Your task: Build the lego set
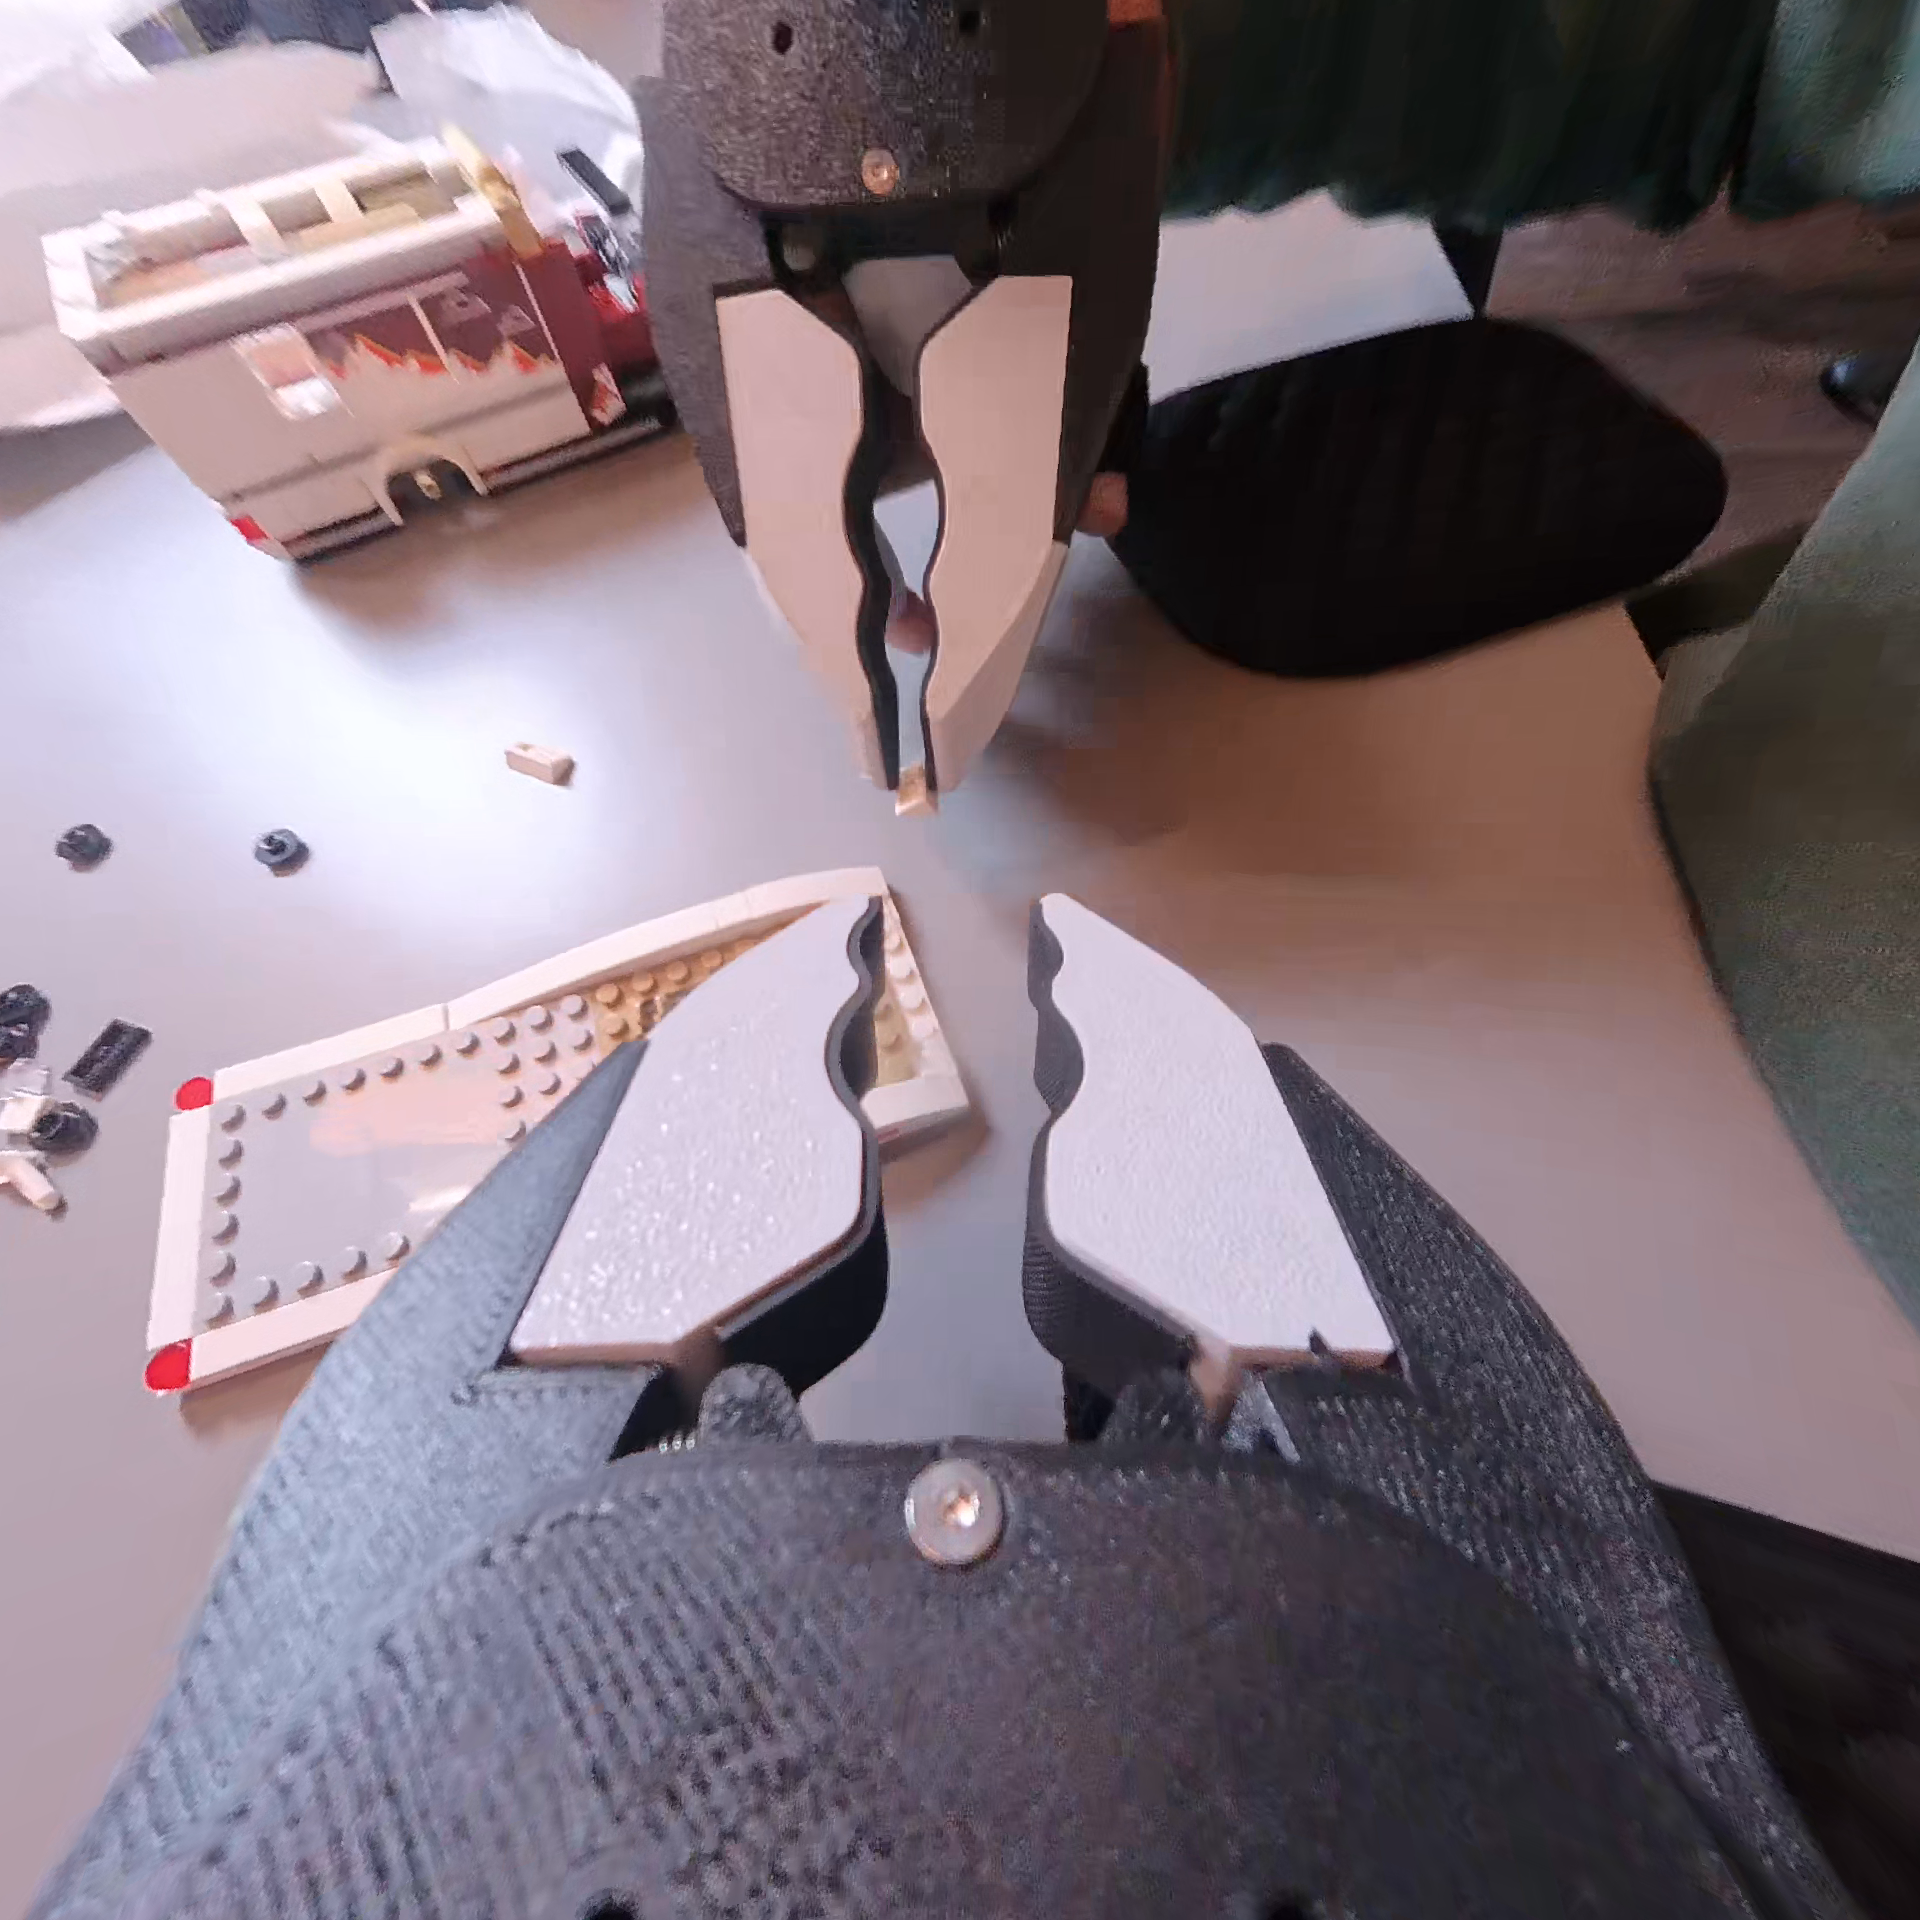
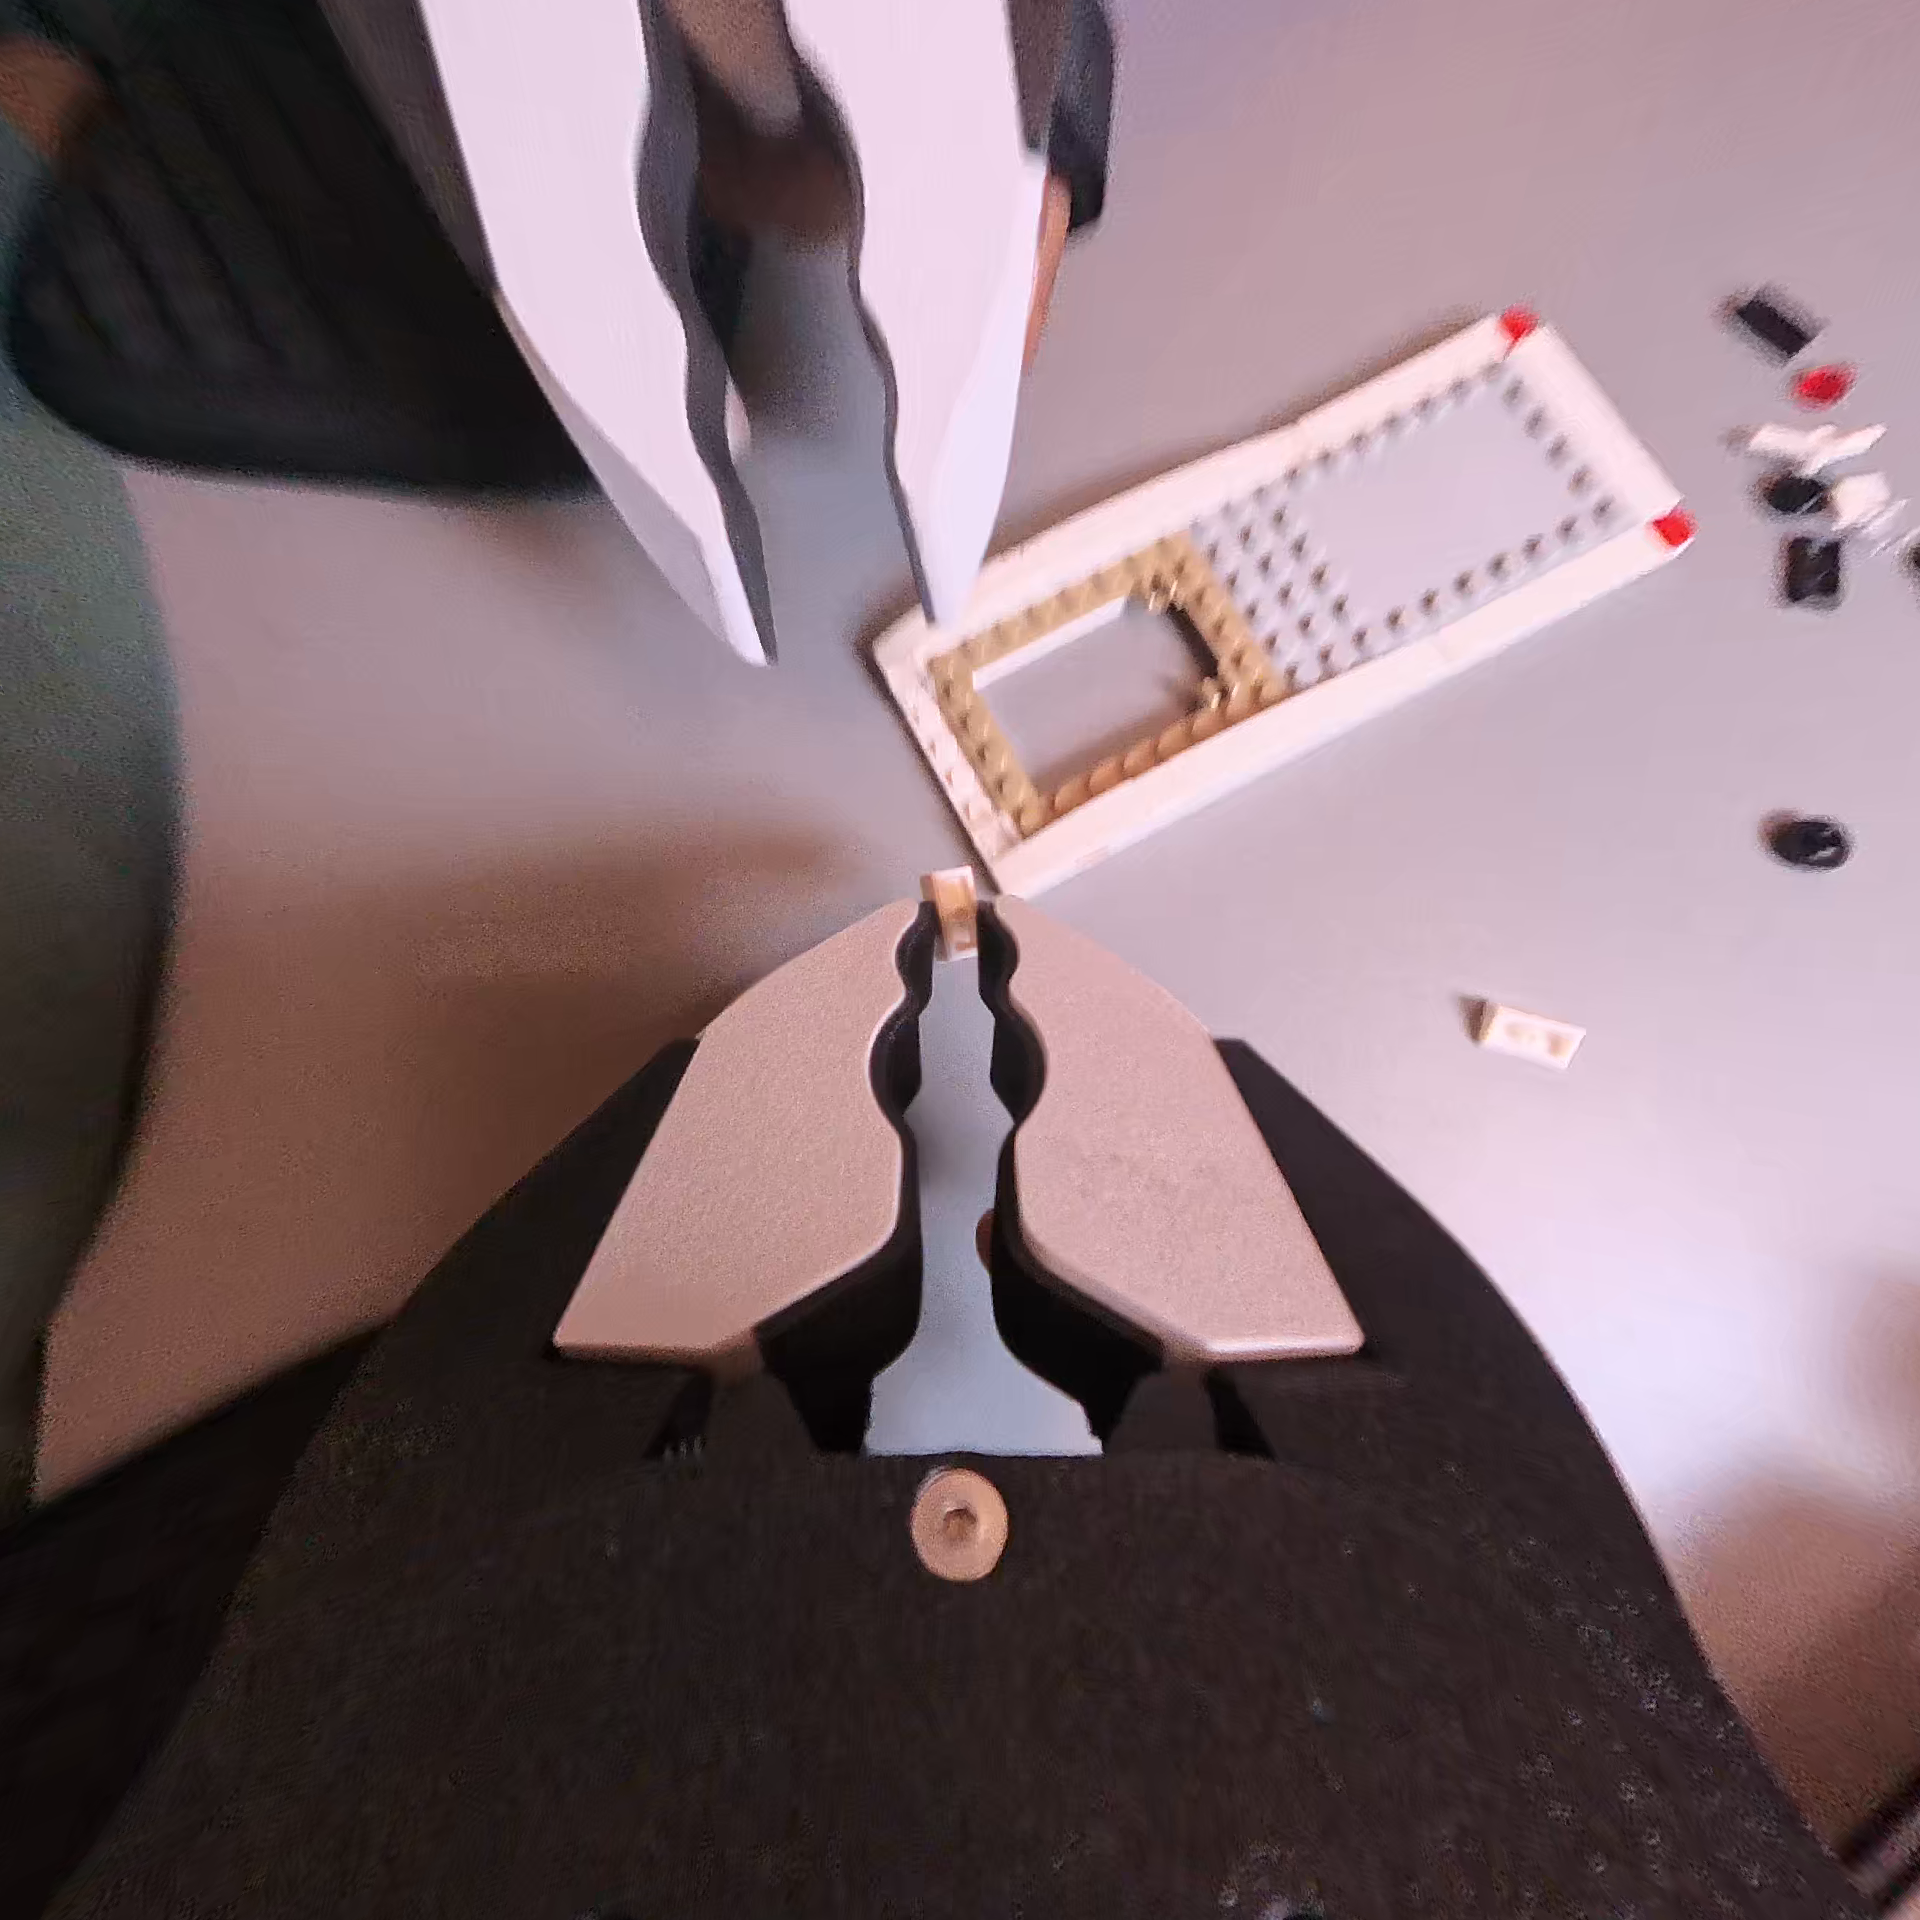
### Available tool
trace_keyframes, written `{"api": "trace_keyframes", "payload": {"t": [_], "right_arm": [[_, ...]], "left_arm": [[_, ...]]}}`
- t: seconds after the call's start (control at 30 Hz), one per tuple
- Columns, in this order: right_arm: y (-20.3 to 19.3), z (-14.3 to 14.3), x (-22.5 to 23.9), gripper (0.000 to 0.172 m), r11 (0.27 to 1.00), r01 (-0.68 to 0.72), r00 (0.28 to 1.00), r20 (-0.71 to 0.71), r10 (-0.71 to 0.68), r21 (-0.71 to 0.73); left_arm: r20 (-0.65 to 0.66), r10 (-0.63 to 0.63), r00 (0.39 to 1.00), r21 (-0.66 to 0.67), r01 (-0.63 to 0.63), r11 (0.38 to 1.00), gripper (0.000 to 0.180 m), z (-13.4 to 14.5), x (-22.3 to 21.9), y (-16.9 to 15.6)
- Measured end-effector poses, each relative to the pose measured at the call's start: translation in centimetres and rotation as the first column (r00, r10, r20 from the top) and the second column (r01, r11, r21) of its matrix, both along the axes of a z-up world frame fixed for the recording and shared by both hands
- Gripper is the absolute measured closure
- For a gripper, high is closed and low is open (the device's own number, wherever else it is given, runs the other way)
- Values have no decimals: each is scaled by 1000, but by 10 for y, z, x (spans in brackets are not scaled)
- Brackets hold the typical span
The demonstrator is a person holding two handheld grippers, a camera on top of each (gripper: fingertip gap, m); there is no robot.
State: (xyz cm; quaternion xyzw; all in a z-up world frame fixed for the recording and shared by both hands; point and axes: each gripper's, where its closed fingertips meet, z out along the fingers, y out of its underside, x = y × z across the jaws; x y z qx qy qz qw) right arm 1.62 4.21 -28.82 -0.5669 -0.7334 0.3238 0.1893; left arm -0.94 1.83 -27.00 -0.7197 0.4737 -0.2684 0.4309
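Observation:
My right gripper (image 2: pixel 956 920) is shut on a small white and tan brick (image 2: pixel 951 900), which sticks out past its fingertips just above the grey table (image 2: pixel 1351 1195). It also shows in the left wrist view (image 1: pixel 914 779), with the brick (image 1: pixel 914 798) pinched at its tips. My left gripper (image 1: pixel 961 904) is open and empty. Its left finger (image 1: pixel 748 1091) hangs over the near corner of a flat white-edged studded plate with a tan frame (image 1: pixel 343 1174). In the right wrist view the left gripper (image 2: pixel 847 629) stands open next to that plate (image 2: pixel 1444 488).
A white and red brick-built truck (image 1: pixel 343 353) stands at the back left. A loose small white brick (image 1: pixel 540 762) and black round pieces (image 1: pixel 281 850) lie on the table. Several small parts (image 2: pixel 1808 457) lie past the plate. A black chair seat (image 1: pixel 1403 499) is beyond the table edge. There is about 5 cm between the tips of the two grippers.

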Motion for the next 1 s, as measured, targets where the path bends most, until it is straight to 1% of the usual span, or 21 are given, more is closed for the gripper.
{"api": "trace_keyframes", "payload": {"t": [0.1, 0.2, 0.27, 0.37, 0.43, 0.53, 0.6, 0.7, 0.83, 1.0], "right_arm": [[-4, 32, -17, 165, 992, 40, 979, -193, -62, -115], [-4, 59, -31, 165, 967, 67, 926, -346, -152, -245], [-6, 75, -37, 164, 941, 54, 880, -430, -204, -335], [-13, 96, -43, 165, 883, -19, 816, -517, -258, -470], [-18, 105, -45, 165, 840, -76, 789, -547, -279, -538], [-23, 112, -46, 164, 793, -140, 762, -575, -296, -593], [-25, 116, -46, 165, 766, -180, 749, -591, -301, -618], [-30, 119, -46, 165, 744, -224, 737, -609, -294, -630], [-34, 116, -49, 165, 758, -236, 733, -624, -271, -608], [-33, 115, -50, 165, 776, -229, 725, -635, -268, -588]], "left_arm": [[69, 35, 997, 39, -38, 998, 154, 11, 0, 1], [153, 50, 987, 66, -61, 996, 157, 25, -1, 0], [220, 63, 973, 57, -78, 995, 160, 33, -4, 2], [322, 74, 944, 28, -87, 996, 162, 44, -8, 3], [380, 71, 922, 22, -86, 996, 163, 53, -9, 2], [459, 50, 887, 2, -58, 998, 163, 65, -8, -2], [513, 34, 858, -25, -25, 999, 163, 72, -6, -6], [588, 33, 808, -65, 6, 998, 163, 81, -5, -7], [650, 43, 759, -102, 31, 994, 168, 89, -8, -7], [670, 56, 740, -143, 55, 988, 171, 88, -9, -7]]}}
